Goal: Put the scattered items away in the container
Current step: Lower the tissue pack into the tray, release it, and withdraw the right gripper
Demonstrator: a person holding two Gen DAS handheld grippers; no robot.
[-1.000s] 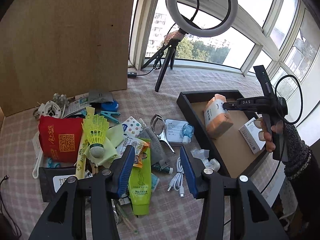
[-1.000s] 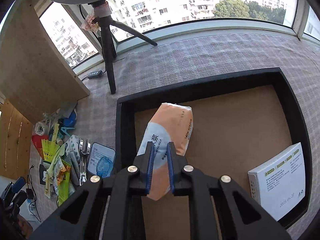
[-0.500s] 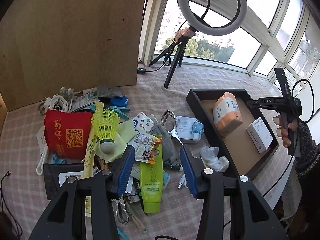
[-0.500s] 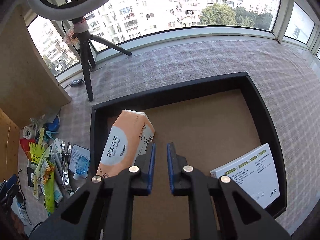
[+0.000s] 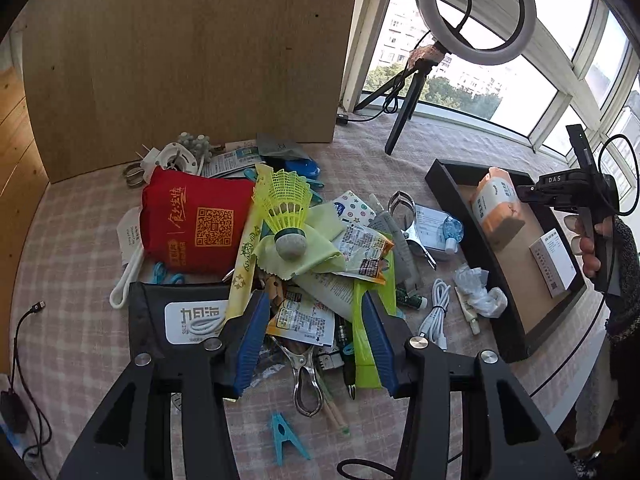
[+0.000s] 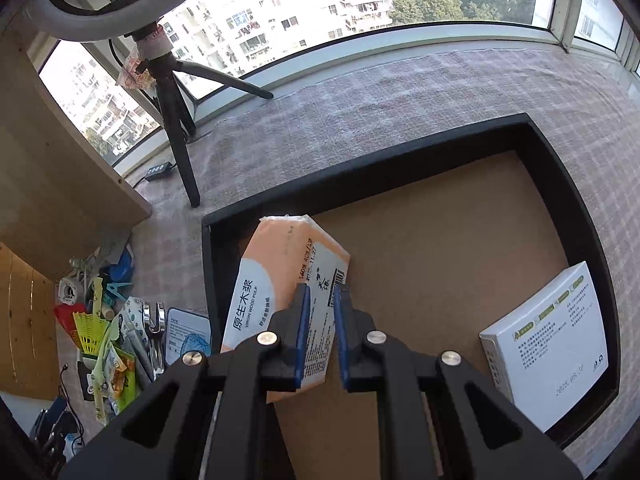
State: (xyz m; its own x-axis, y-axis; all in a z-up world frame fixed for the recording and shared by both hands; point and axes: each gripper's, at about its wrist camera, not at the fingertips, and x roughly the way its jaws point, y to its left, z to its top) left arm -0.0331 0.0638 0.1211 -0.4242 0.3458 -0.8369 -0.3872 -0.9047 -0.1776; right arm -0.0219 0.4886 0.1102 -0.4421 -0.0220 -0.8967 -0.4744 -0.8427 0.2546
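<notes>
Tray (image 6: 372,168): black, brown floor; under and ahead of the right tongs; far right of the left tongs.
Tissue pack (image 6: 280,280): orange and white; in the tray at its left wall; just ahead of the right tongs' tips, partly behind them.
White box (image 6: 548,332): in the tray's near right corner; right of the right tongs, apart from the pack.
Right tongs (image 6: 319,300): over the tray, pointing down; blue pads nearly together, a narrow gap between; nothing pinched.
Pile: loose on the checked cloth (image 5: 72,240); ahead of and under the left tongs; left of the tray.
Left tongs (image 5: 314,320): over the pile's near edge; spread wide, empty; printed sachets and a green tube (image 5: 366,320) showing in the gap.
Shuttlecock (image 5: 286,216): yellow, cork toward the tongs; on a pale green cloth, straight ahead of the left tongs.
Red pouch (image 5: 192,224): ahead-left of the left tongs, beside the shuttlecock.
Metal clip (image 5: 306,380): just behind the left tongs' tips, between the arms.
Blue peg (image 5: 286,436): nearest of all, between the arms.
White cable (image 5: 434,312): right of the left tongs, between pile and tray.
Hand (image 5: 592,240): far right, gripping the right tongs' handle.
</notes>
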